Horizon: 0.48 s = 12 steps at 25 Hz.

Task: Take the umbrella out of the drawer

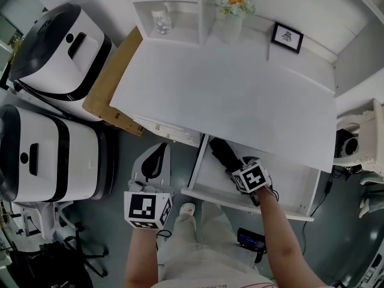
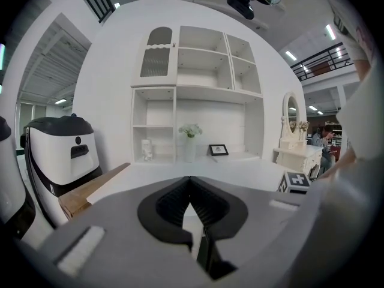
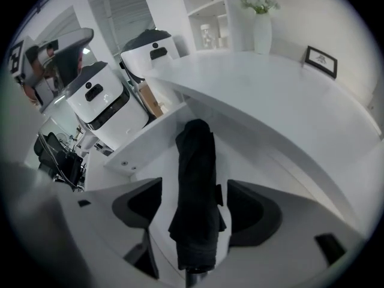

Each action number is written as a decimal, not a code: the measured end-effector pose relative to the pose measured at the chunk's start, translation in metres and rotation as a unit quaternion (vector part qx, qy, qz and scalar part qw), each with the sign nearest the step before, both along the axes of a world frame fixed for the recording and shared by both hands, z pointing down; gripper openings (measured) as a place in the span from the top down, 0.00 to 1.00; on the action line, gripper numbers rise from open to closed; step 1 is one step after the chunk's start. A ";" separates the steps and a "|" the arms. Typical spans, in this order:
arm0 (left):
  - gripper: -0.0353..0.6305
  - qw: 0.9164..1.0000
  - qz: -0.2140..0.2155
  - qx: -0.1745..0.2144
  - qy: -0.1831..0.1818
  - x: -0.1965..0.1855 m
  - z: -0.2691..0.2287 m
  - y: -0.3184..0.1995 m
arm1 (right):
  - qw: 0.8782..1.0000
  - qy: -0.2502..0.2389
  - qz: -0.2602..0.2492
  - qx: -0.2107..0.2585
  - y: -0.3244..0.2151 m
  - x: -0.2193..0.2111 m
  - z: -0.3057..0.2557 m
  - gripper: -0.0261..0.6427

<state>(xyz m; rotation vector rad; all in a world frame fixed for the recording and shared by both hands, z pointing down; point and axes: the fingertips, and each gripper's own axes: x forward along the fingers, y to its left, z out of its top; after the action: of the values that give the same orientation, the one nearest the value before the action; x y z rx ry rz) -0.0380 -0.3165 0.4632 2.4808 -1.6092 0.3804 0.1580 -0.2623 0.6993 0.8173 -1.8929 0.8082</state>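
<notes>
A black folded umbrella (image 1: 220, 149) lies in the open white drawer (image 1: 288, 188) under the desk's front edge. My right gripper (image 1: 235, 164) reaches into the drawer from the near side. In the right gripper view the umbrella (image 3: 195, 161) runs lengthwise between the two dark pads (image 3: 139, 204), and white shows between it and the left pad, so my right gripper (image 3: 195, 212) stands open around it. My left gripper (image 1: 155, 161) hangs left of the drawer, over the floor. In its own view the left gripper (image 2: 191, 188) has its tips together on nothing.
The white desk (image 1: 240, 95) carries a vase of flowers (image 1: 234, 5) and a small picture frame (image 1: 287, 38) at the back. Two white-and-black machines (image 1: 54, 47) (image 1: 42, 155) and a brown board (image 1: 114, 83) crowd the left. A white dresser (image 1: 363, 134) stands at the right.
</notes>
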 end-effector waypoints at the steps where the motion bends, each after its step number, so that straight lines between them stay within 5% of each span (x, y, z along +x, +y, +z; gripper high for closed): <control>1: 0.94 1.000 -0.002 -0.002 -0.002 -0.001 0.001 0.000 | 1.000 0.004 0.001 -0.006 0.000 0.001 0.006 0.50; 12: 0.94 0.999 -0.031 -0.014 -0.016 -0.014 0.009 0.003 | 0.994 0.080 -0.046 -0.061 0.002 -0.003 0.064 0.50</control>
<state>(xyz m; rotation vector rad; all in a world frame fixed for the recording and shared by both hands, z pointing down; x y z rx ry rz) -0.0523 -0.3137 0.4721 2.4110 -1.6759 0.4320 0.1551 -0.2600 0.7628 0.6939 -1.7108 0.7700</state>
